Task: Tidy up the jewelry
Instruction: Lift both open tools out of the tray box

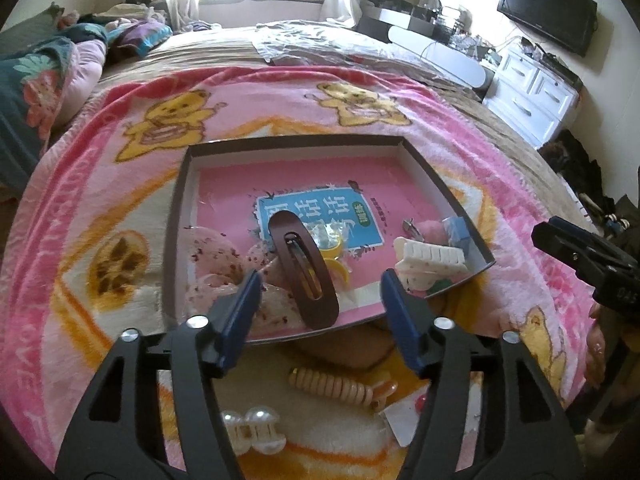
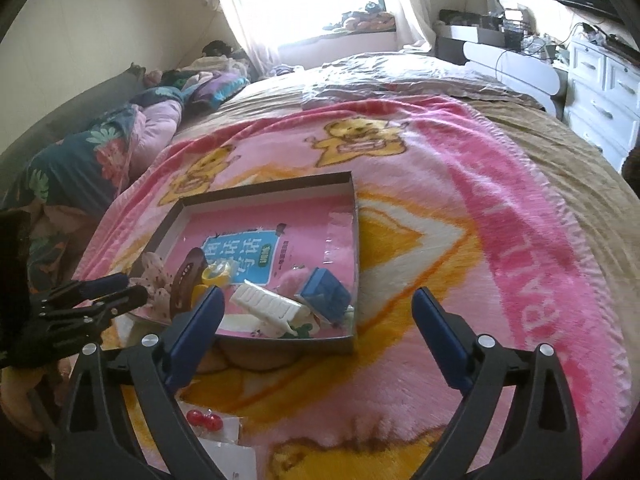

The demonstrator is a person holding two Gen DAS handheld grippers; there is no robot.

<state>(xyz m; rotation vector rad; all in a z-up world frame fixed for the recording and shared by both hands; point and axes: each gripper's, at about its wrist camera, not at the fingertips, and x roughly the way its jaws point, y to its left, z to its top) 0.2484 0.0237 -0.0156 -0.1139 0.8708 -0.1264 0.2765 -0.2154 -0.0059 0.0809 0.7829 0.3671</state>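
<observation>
A shallow cardboard box (image 1: 436, 178) with a pink printed bottom lies on the blanket; it also shows in the right wrist view (image 2: 354, 200). In it lie a brown oval hair clip (image 1: 304, 268), a white claw clip (image 1: 430, 258), a yellow ring piece (image 1: 332, 248), a blue block (image 1: 456, 230) and speckled pink scrunchies (image 1: 216, 252). My left gripper (image 1: 318, 300) is open just above the box's near edge, the brown clip lying between its fingers. My right gripper (image 2: 316, 320) is open and empty over the box's near right corner. On the blanket nearer me lie a beige spiral hair tie (image 1: 332, 386), a pearl clip (image 1: 252, 426) and red bead earrings (image 2: 204, 418) on a card.
The pink bear-print blanket (image 1: 120, 208) covers a bed. Pillows and bedding (image 1: 52, 76) lie at the left. A white dresser (image 1: 528, 92) and a wall TV (image 1: 548, 8) stand at the right. The right gripper shows at the right edge of the left wrist view (image 1: 588, 256).
</observation>
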